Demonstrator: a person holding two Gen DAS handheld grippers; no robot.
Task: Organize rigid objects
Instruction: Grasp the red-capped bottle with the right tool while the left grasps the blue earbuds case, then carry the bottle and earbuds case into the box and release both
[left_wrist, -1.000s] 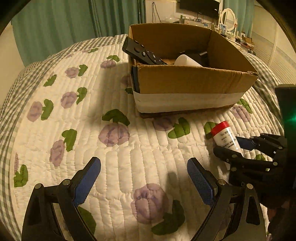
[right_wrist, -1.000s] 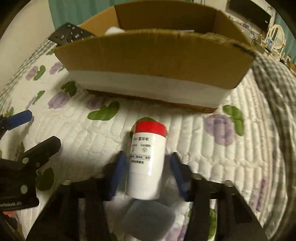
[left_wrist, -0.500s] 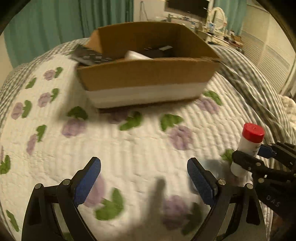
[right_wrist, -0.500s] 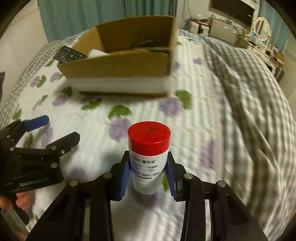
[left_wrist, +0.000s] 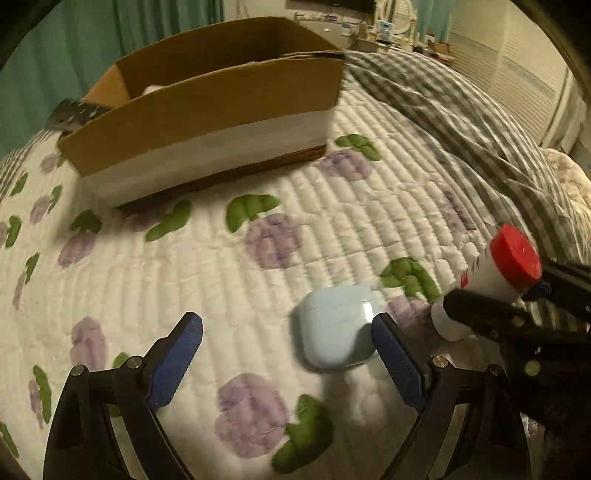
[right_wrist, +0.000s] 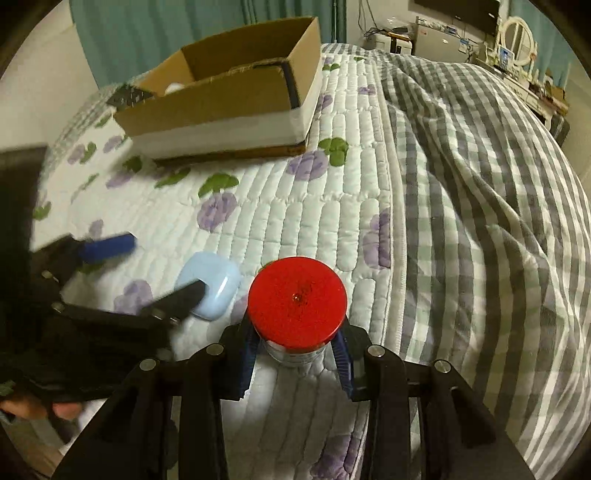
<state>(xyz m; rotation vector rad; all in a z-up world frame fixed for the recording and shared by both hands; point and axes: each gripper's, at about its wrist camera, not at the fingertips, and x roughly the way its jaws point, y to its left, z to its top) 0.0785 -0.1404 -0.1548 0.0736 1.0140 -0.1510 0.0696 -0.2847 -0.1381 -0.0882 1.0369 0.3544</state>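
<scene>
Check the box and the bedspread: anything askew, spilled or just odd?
One thing: a dark remote control pokes out over the far left corner of the cardboard box rather than lying inside. A pale blue case lies loose on the quilt. The red-capped bottle is upright in the right gripper. Nothing spilled.

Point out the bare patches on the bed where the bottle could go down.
Free: the quilt between the cardboard box and the blue case, and the strip beside the striped blanket. Crowded: around the case, where the left tongs straddle it next to the right tongs gripping the bottle.
</scene>
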